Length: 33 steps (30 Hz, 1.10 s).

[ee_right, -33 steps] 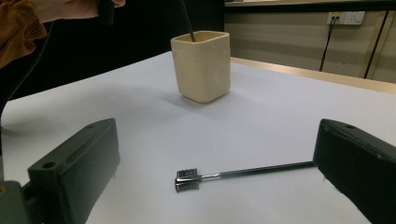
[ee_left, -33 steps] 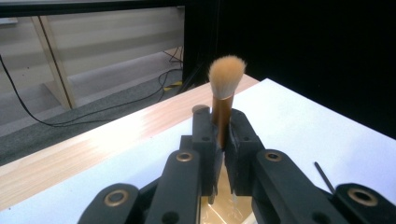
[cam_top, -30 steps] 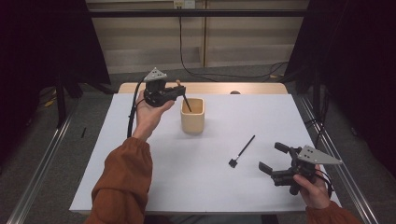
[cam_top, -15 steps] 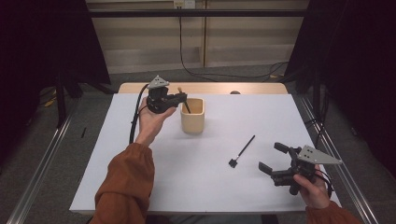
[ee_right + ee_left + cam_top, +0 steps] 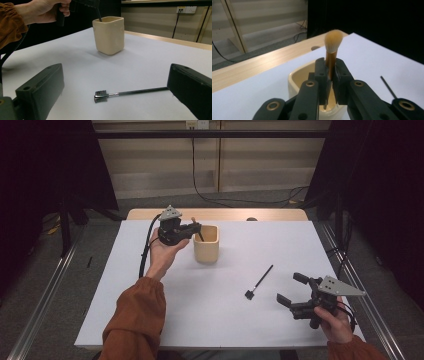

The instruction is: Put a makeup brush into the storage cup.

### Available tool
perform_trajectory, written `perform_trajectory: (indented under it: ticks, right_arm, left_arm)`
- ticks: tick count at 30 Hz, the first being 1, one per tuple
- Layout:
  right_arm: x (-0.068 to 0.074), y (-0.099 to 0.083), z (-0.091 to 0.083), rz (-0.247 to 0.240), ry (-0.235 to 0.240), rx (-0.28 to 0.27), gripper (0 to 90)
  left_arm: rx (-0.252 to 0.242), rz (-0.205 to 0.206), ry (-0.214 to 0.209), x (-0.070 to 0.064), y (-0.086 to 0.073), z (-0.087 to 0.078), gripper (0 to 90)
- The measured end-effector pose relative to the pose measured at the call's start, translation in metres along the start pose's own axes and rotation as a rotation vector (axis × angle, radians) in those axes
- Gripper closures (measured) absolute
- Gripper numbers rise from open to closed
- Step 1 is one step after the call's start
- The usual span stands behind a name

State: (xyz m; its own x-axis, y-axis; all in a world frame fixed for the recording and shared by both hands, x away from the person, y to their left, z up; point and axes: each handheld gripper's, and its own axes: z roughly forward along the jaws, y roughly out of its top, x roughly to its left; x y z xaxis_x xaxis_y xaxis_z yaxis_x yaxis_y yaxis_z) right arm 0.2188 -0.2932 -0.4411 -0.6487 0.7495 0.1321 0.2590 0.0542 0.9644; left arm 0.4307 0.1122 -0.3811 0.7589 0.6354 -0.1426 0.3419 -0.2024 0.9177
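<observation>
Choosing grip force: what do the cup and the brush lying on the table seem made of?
Cup: probably glazed ceramic; cream, thick-walled, slightly uneven, soft sheen. Brush on the table: thin dark handle, shiny metal-looking collar and comb head; exact material unclear.

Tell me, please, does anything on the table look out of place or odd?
Nothing looks damaged or spilled. The cup stands upright, the left tongs grip a makeup brush over it, and a small comb brush lies loose on the table.
</observation>
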Motion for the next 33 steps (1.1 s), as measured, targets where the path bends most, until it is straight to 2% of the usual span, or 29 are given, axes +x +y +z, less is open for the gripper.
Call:
perform_trajectory:
  ticks: [8, 13, 17, 20, 25, 33]
  right_arm:
    - [0.0, 0.0, 0.0, 0.0, 0.004, 0.001, 0.2]
    - [-0.001, 0.0, 0.0, -0.001, 0.005, 0.002, 0.3]
    - [-0.001, 0.0, 0.001, 0.005, 0.004, -0.001, 0.4]
    - [-0.001, 0.0, 0.001, 0.003, 0.0, -0.003, 0.7]
    - [-0.001, 0.0, 0.001, 0.002, 0.001, 0.0, 0.7]
    - [-0.002, -0.001, 0.001, 0.002, -0.001, 0.001, 0.7]
  left_arm:
    - [-0.022, -0.002, 0.029, 0.002, -0.003, 0.0, 70.7]
    - [-0.039, -0.01, 0.061, 0.003, -0.005, -0.001, 47.9]
    - [-0.045, -0.018, 0.052, 0.002, -0.006, -0.001, 32.9]
    - [-0.054, -0.006, 0.041, 0.0, -0.007, -0.001, 29.6]
    - [-0.057, -0.031, 0.037, -0.001, -0.008, -0.003, 12.0]
    - [-0.071, -0.05, 0.033, -0.001, -0.016, -0.011, 2.3]
